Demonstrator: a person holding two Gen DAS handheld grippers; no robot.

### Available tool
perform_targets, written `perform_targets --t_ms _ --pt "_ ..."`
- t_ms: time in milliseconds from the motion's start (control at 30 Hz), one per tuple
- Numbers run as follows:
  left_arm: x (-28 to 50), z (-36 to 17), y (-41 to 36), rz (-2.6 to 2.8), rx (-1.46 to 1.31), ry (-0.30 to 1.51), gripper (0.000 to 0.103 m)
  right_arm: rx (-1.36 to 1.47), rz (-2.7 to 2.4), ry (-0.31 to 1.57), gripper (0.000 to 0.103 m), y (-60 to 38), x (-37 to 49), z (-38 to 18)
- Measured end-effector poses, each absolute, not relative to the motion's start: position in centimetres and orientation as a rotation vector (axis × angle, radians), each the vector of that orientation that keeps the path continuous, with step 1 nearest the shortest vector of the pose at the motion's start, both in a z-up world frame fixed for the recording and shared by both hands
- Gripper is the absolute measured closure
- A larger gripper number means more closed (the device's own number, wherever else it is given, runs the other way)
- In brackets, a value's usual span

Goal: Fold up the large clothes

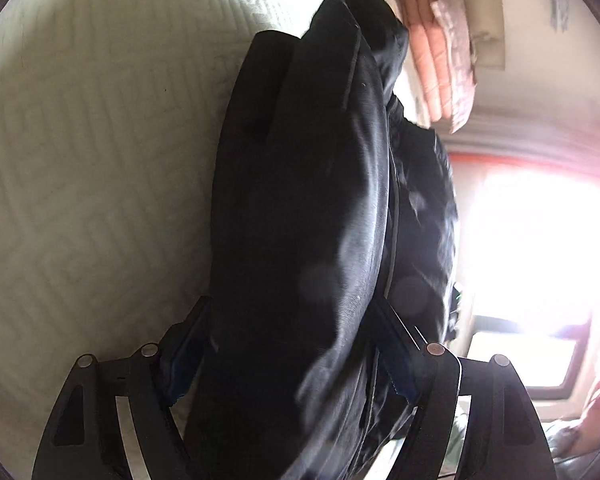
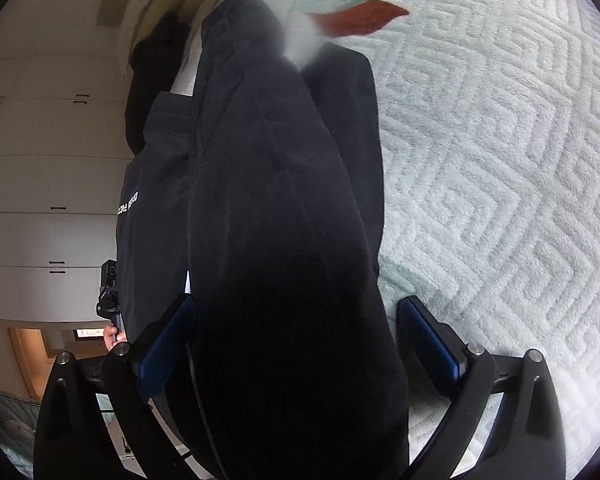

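Black, smooth and slightly shiny, the large jacket-like garment (image 1: 300,208) hangs in a thick bunched fold between both grippers, above a pale green bedspread with a raised diamond weave (image 2: 500,168); its far end already reaches the bedspread. The left gripper (image 1: 288,344) is clamped on the garment's bulk, both blue pads pressed into the cloth. The right gripper (image 2: 296,336) straddles the same bulk: the near pad touches the fabric, but the outer pad stands clear of it with bedspread showing in the gap, so I judge those jaws open, not gripping. Beyond the garment, a folded salmon-pink quilt (image 1: 432,60) lies near its far end, and white cupboard doors (image 2: 52,168) stand off to its side. To lay this fold well, both ends should come down level and together, with the cloth kept taut between them so the slippery layers stay stacked.
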State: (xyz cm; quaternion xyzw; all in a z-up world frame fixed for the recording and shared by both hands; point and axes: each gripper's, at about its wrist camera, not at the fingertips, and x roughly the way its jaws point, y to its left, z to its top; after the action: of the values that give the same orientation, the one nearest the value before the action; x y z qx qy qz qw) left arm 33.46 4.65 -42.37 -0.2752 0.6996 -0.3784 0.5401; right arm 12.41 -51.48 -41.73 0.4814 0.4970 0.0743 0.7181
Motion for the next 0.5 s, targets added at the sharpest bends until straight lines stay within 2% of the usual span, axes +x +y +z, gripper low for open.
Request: perform_targets --t_ms 33,100,167,200,267,500 --pt "33.3 -42.2 4.6 -0.900 -0.654 1.643 0.030 1.078 0.165 1.087 0.031 -51.4 12.2 -41.5" --pt "32.6 -41.4 4.4 -0.902 -0.626 1.592 0.045 1.027 0.129 1.077 0.037 -50.7 12.0 -40.6" --pt "31.7 -39.9 4.8 -0.922 -0.642 1.529 0.057 1.036 0.114 1.035 0.057 -50.5 11.1 -39.4" --pt "31.2 -39.3 4.9 -0.932 -0.657 1.506 0.060 1.033 0.104 1.012 0.060 -50.3 10.6 -38.5" --pt "30.4 -37.4 4.9 -0.979 -0.684 1.458 0.063 1.002 0.091 0.976 0.065 -49.5 9.6 -36.3" --pt "27.9 -29.4 2.6 -1.185 -0.651 1.332 0.063 0.869 0.075 0.893 0.070 -46.1 7.4 -28.4"
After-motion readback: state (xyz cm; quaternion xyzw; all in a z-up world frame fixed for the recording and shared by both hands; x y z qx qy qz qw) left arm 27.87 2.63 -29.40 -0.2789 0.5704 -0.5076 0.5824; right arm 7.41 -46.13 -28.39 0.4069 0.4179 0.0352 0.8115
